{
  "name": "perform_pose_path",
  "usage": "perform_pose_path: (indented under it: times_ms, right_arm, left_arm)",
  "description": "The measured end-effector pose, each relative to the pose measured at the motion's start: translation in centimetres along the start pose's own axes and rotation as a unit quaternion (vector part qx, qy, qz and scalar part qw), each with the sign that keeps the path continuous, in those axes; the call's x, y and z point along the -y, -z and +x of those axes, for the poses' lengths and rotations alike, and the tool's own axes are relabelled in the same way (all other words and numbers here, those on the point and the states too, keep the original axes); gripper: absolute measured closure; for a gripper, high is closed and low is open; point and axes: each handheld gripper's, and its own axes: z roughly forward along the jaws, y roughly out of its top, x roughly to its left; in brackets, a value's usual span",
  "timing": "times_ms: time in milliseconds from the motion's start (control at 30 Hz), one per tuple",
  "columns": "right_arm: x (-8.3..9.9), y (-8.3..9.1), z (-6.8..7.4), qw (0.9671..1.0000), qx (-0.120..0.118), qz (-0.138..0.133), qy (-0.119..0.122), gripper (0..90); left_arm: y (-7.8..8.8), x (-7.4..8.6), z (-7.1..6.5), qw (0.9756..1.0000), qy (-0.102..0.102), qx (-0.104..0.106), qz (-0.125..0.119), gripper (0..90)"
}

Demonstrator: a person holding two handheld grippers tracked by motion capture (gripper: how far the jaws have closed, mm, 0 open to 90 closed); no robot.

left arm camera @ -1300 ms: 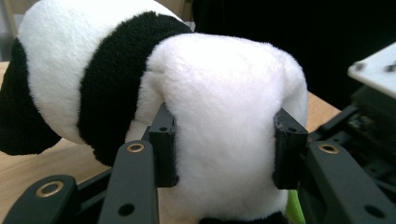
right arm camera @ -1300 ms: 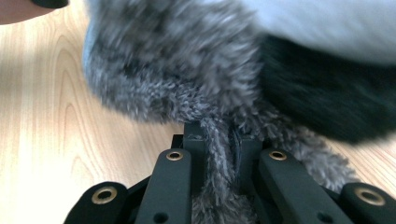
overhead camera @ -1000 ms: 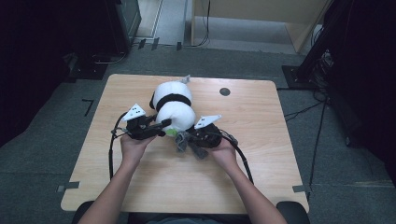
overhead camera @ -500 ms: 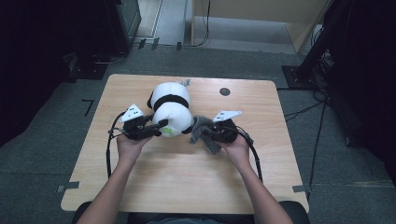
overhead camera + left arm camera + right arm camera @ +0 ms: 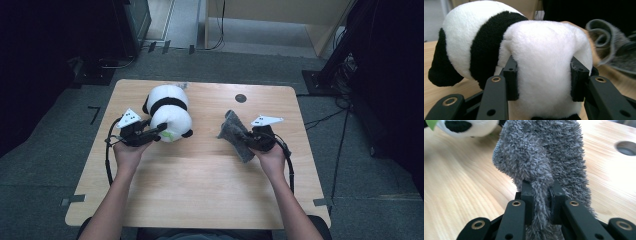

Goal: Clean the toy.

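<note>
1. Left gripper (image 5: pixel 156 133) is clamped on the white rump of a plush panda (image 5: pixel 169 114) lying at the table's left
2. Right gripper (image 5: pixel 248 140) pinches a grey fuzzy cloth (image 5: pixel 236 134), right of centre
3. Risk: the thin fold could slip from the pads
4. Pale wooden table (image 5: pixel 200 185), round cable hole (image 5: pixel 240 98), grey carpet, dark surroundings

A black-and-white plush panda (image 5: pixel 167 112) is seen lying on the table's left, well apart from a crumpled grey fuzzy cloth (image 5: pixel 236 134).
</note>
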Motion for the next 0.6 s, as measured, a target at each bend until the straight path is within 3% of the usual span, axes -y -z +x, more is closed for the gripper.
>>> perform_pose_path:
  times_ms: [167,467,600]
  right_arm:
    - [1.2,0.8,-1.6,0.9994,0.024,0.012,-0.021,78.0]
    - [3.1,0.4,-3.5,0.9971,0.054,0.039,-0.037,76.0]
    - [3.6,0.0,-4.1,0.996,0.064,0.045,-0.043,75.2]
  left_arm:
    - [0.1,0.5,1.3,0.9999,0.01,-0.009,-0.001,53.4]
    - [-0.7,1.7,2.3,0.9993,-0.008,-0.023,0.029,52.1]
    - [-0.8,2.4,3.2,0.9994,0.008,-0.015,0.029,50.7]
